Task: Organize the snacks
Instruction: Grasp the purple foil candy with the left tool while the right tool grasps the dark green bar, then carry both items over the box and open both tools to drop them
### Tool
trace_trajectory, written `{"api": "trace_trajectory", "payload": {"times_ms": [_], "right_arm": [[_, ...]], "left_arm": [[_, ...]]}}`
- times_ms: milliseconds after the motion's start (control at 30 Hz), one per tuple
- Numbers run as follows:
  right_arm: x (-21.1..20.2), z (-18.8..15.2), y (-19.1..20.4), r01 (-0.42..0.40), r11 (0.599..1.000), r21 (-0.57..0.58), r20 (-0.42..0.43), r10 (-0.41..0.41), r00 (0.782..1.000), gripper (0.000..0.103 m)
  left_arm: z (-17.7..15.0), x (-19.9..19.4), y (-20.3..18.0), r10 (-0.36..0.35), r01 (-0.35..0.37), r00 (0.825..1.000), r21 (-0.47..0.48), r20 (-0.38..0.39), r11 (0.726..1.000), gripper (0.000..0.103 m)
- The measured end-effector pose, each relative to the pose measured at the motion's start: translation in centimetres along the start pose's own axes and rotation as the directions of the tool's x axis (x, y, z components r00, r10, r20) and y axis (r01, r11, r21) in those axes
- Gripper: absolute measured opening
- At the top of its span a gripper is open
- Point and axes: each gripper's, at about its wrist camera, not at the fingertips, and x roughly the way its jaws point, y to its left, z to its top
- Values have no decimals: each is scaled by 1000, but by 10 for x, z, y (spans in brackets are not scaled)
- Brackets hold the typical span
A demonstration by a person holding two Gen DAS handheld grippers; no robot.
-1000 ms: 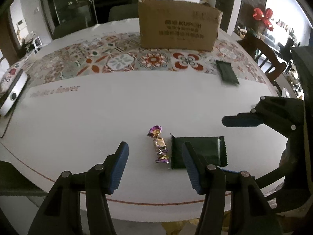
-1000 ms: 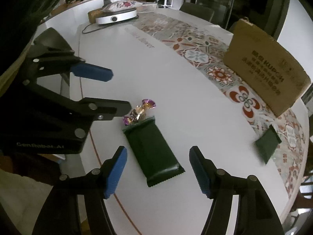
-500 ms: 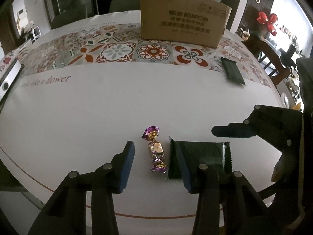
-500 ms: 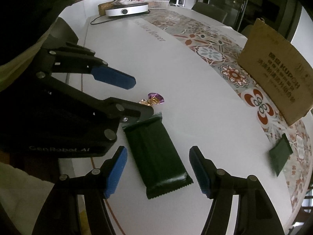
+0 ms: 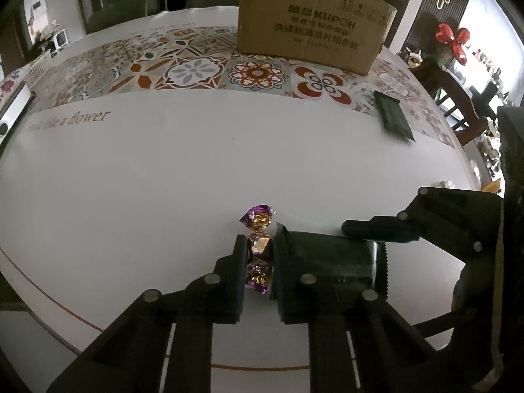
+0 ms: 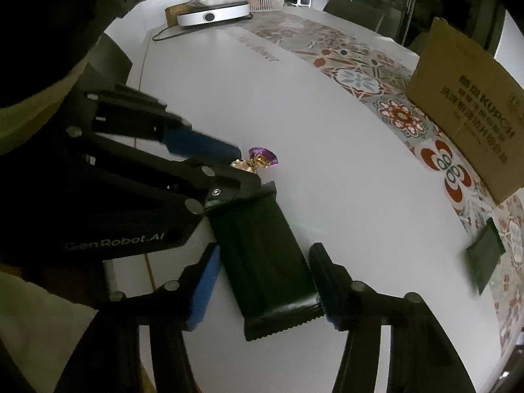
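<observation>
A purple and gold wrapped candy lies on the white table near its front edge. My left gripper is shut on the candy, which rests on the table. Right beside it lies a dark green snack bar. My right gripper has closed in around the bar, both pads against its long sides. The candy's far twist shows past the left gripper in the right wrist view. A second dark green bar lies far right on the patterned runner, also in the right wrist view.
A cardboard box stands at the back of the table on the patterned runner. A white round device with a cable sits at the far left end. Chairs stand beyond the table's right edge.
Both grippers moved forward and down and closed: the left one from wide open onto the candy, the right one from wide open onto the near green bar.
</observation>
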Motion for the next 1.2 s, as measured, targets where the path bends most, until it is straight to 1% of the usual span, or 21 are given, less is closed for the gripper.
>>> {"api": "trace_trajectory", "payload": {"times_ms": [167,233,367,600,767,933,1033,1200], "right_arm": [[-3,-1,-1,-10,1000,16,-1,10,1000,52],[-3,-1,-3,4,1000,30,1,-4,1000,52],[-7,-2,-9,-1,997,75,4,1,1000,52],[-18,7,-21,47,990,134,29,-51,998,52],[-30,16,-35,91,978,190,51,-102,993,52],[-47,31,-51,133,960,248,97,-161,982,52],[-60,39,-59,144,949,281,127,-186,974,52],[-81,53,-71,181,930,319,170,-244,955,52]], "left_arm": [[0,-4,0,9,-9,1000,-12,9,1000,16],[1,-7,1,23,-23,1000,-15,18,1000,16],[5,-14,2,35,-35,999,-26,31,999,16],[17,-24,2,59,-56,997,-44,58,997,16],[30,-35,0,80,-77,992,-42,96,996,16],[48,-49,-4,83,-79,986,-34,142,996,16],[59,-58,-8,81,-78,982,-26,173,997,16],[79,-76,-10,76,-74,971,-18,228,997,16]]}}
